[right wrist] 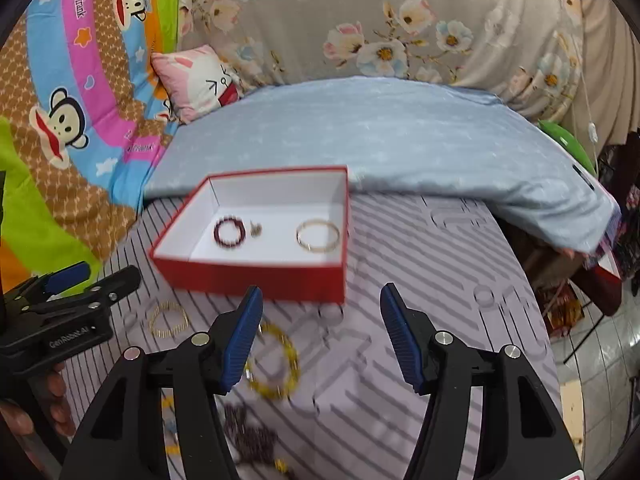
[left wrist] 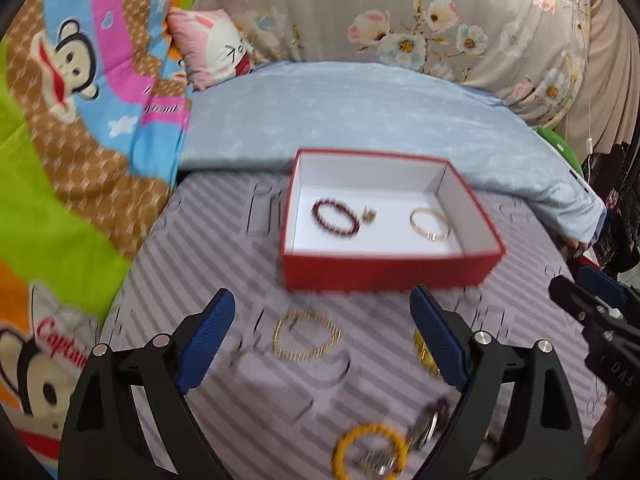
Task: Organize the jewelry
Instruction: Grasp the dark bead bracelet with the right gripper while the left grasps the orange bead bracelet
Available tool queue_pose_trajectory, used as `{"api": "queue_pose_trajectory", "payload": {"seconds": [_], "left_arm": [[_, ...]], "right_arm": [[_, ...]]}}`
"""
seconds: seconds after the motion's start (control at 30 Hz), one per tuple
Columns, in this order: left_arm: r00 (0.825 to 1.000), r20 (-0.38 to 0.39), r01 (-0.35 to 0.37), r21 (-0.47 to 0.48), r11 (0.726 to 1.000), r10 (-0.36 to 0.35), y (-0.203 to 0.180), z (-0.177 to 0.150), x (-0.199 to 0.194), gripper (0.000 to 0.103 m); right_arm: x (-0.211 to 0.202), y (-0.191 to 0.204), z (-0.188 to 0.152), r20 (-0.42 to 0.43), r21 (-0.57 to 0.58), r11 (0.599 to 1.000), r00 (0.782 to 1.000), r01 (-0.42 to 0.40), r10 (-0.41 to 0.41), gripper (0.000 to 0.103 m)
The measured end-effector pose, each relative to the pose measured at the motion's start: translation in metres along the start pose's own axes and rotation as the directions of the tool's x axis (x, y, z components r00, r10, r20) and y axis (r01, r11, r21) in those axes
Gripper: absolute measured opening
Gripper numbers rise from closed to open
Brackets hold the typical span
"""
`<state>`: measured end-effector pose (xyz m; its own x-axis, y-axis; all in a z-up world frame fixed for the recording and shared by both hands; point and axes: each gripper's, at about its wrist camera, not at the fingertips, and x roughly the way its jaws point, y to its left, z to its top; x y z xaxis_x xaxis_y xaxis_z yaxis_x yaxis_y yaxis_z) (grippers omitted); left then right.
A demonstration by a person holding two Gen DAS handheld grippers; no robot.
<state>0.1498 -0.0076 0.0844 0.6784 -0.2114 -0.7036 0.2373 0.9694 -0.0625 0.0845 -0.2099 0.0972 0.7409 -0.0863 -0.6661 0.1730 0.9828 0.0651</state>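
A red box [left wrist: 388, 268] with a white inside stands on the striped mat. In it lie a dark red bead bracelet [left wrist: 335, 216], a small gold charm [left wrist: 369, 215] and a gold bangle [left wrist: 431, 223]. On the mat in front of the box lie a ribbed gold bracelet [left wrist: 307, 334], a yellow bead bracelet [left wrist: 370, 452] and dark beads [left wrist: 436, 412]. My left gripper [left wrist: 322, 296] hangs open over the ribbed bracelet, holding nothing. My right gripper [right wrist: 321, 292] is open and empty near the box's front wall [right wrist: 256, 276], with a yellow-gold bracelet [right wrist: 274, 364] beside its left finger.
A folded light-blue blanket [left wrist: 360, 120] lies behind the box. A cartoon quilt [left wrist: 80, 140] and a pink pillow [left wrist: 212, 48] are at the left, a floral cover [left wrist: 400, 12] at the back. The mat's right edge drops to a tiled floor [right wrist: 592, 360]. A hand [right wrist: 52, 392] grips the left tool.
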Motion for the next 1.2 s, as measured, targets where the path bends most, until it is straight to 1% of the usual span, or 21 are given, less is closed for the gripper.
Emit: {"api": "queue_pose_trajectory", "payload": {"seconds": [0.17, 0.27, 0.4, 0.53, 0.63, 0.73, 0.87, 0.9, 0.97, 1.13, 1.2], "left_arm": [[0.997, -0.070, 0.006, -0.063, 0.998, -0.011, 0.017, -0.049, -0.011, 0.085], [0.995, -0.099, 0.005, -0.081, 0.997, -0.014, 0.021, -0.071, -0.015, 0.085], [0.993, -0.115, -0.001, -0.072, 0.997, -0.007, 0.018, -0.095, -0.021, 0.085], [0.993, -0.119, -0.009, -0.065, 0.998, 0.001, 0.016, -0.107, -0.025, 0.085], [0.991, -0.132, -0.013, -0.069, 0.998, 0.003, 0.015, -0.112, -0.021, 0.083], [0.991, -0.133, -0.018, -0.061, 0.998, 0.010, 0.014, -0.114, -0.017, 0.078], [0.991, -0.131, -0.026, -0.035, 0.999, 0.021, 0.009, -0.115, -0.008, 0.066], [0.991, -0.133, -0.028, -0.032, 0.999, 0.023, 0.009, -0.116, -0.005, 0.064], [0.990, -0.140, -0.028, -0.033, 0.999, 0.024, 0.008, -0.116, 0.000, 0.061], [0.988, -0.153, -0.020, -0.040, 0.999, 0.014, 0.005, -0.113, 0.012, 0.059], [0.988, -0.150, -0.032, -0.022, 0.999, 0.028, 0.001, -0.113, 0.015, 0.056]], "right_arm": [[-0.017, -0.006, -0.051, -0.058, -0.001, 1.000, 0.998, 0.023, -0.023, 0.059], [-0.023, -0.009, -0.077, -0.098, 0.008, 1.000, 0.995, 0.023, -0.022, 0.059], [-0.026, -0.008, -0.101, -0.137, 0.010, 1.000, 0.991, 0.015, -0.014, 0.059], [-0.025, -0.004, -0.117, -0.167, 0.017, 1.000, 0.986, 0.003, 0.000, 0.059], [-0.021, -0.001, -0.123, -0.187, 0.023, 1.000, 0.982, -0.005, 0.009, 0.059], [-0.018, 0.002, -0.124, -0.190, 0.019, 1.000, 0.982, -0.009, 0.012, 0.058], [-0.013, 0.006, -0.124, -0.193, 0.013, 1.000, 0.981, -0.012, 0.015, 0.054], [-0.012, 0.006, -0.124, -0.195, 0.012, 1.000, 0.981, -0.012, 0.014, 0.052], [-0.008, 0.007, -0.124, -0.201, 0.013, 1.000, 0.979, -0.011, 0.013, 0.050], [-0.002, 0.006, -0.124, -0.209, 0.013, 1.000, 0.978, -0.011, 0.013, 0.049], [0.002, 0.005, -0.124, -0.215, 0.012, 1.000, 0.977, -0.011, 0.013, 0.045]]}}
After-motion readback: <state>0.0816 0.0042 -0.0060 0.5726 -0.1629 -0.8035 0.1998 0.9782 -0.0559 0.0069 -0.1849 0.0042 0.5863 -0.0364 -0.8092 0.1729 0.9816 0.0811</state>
